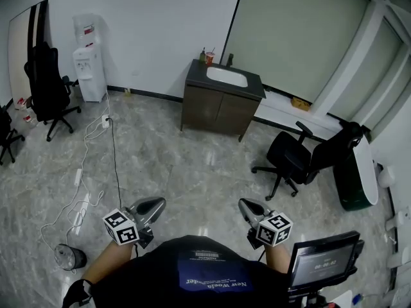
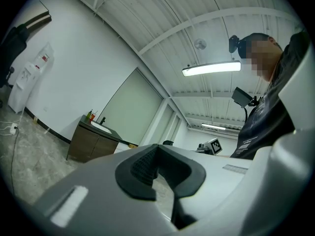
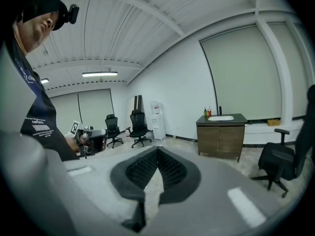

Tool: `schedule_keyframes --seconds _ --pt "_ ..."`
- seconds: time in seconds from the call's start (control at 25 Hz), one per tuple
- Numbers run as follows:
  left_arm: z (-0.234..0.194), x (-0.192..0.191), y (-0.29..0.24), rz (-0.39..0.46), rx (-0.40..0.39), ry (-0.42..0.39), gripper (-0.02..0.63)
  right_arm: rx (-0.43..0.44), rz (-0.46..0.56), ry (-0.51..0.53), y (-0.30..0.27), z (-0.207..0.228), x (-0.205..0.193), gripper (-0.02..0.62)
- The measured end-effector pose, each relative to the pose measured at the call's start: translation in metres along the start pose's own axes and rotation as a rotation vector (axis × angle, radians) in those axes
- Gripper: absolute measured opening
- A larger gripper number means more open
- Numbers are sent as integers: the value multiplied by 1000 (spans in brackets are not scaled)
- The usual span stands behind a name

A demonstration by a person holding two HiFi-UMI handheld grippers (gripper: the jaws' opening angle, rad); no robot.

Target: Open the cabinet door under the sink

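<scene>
Cabinet doors point(image 1: 218, 111) dark brown, closed, under white sink point(image 1: 227, 76).

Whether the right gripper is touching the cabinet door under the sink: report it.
Apart. The head view shows a broad stretch of floor between the right gripper and the cabinet door across the room.

The cabinet point(image 1: 215, 113) looks dark matt wood, the floor point(image 1: 192, 165) glossy marbled stone.
</scene>
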State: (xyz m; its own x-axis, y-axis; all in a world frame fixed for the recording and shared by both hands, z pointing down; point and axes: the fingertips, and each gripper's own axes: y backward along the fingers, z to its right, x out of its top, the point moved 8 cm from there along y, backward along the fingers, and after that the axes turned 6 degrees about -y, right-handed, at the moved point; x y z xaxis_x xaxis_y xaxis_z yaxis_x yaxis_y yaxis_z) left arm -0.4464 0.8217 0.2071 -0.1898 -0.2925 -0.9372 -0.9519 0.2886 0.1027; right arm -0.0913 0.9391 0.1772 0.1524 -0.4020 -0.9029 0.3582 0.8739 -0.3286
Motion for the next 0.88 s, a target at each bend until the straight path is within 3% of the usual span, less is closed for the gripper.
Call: schedule_keyframes --seconds 0.32,0.88 --pt "-8 0 -57 -28 20 -20 -2 26 6 -40 -12 64 2 0" --pt "2 7 -243 -14 59 -48 -1 110 42 -12 -10 247 70 0"
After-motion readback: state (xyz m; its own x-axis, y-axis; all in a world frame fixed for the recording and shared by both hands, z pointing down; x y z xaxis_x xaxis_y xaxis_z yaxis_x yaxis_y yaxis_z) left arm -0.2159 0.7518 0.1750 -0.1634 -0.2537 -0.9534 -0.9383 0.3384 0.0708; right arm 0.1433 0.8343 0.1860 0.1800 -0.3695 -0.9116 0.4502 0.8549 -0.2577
